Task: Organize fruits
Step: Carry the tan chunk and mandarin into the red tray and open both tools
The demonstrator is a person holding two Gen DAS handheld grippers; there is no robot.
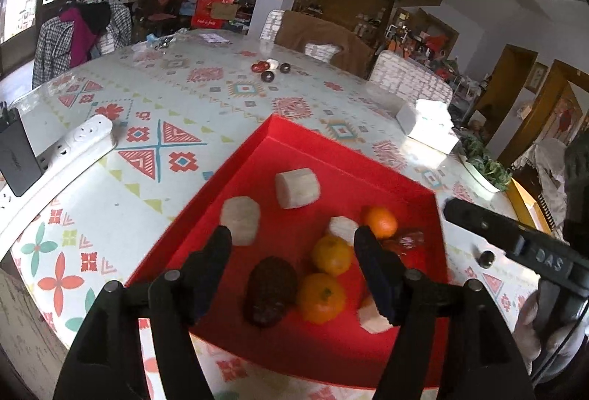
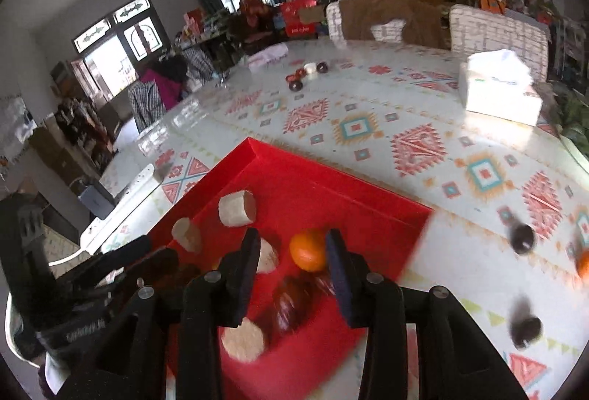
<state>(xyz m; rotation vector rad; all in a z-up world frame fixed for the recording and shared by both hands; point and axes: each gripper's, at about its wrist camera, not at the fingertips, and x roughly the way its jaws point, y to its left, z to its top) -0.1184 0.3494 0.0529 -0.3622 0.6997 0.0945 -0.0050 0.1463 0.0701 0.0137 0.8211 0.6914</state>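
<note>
Left wrist: oranges (image 1: 324,275) between left tool (image 1: 292,243) fingers.

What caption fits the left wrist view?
Open left claw above red tray of oranges and pale chunks.

The shallow red cardboard tray (image 1: 257,149) sits on the patterned round table (image 1: 206,98). In the tray lie three round orange tangerines (image 1: 321,297), pale cut cylinder chunks (image 1: 297,187) and a dark bumpy fruit (image 1: 270,289). Left of the tray lies a white plastic power strip (image 1: 79,138). Behind the tray to the right stands a white tissue box (image 2: 498,91). Far behind the tray sit small round dark pieces (image 1: 267,76). Right of the tray lie two dark round fruits (image 2: 522,238).
</note>
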